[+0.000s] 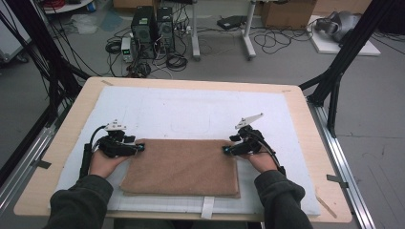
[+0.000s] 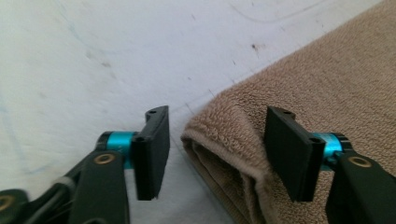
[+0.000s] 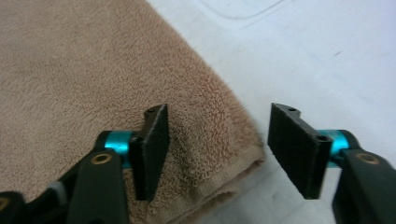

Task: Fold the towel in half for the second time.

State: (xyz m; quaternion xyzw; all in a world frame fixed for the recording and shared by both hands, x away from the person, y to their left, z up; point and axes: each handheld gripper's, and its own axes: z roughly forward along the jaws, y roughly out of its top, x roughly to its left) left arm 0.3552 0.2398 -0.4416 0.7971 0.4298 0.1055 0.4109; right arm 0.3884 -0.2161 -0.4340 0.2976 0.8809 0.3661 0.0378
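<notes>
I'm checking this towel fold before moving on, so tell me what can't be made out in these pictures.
- Towel layers: the high view is too coarse to count them; in the left gripper view the folded corner is cut off by the bottom edge.
- Left gripper and right gripper tips: too small in the high view to judge contact with the towel.
- Table near edge: hidden by the person's sleeves in the high view.

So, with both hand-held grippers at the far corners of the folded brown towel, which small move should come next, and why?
Probably close both on the corners. The left hand-held gripper and the right hand-held gripper stand open, each with a corner of the folded brown towel between its jaws, the pads not pressing. The towel lies flat on the white mat, so a pinch should come before any lift.
</notes>
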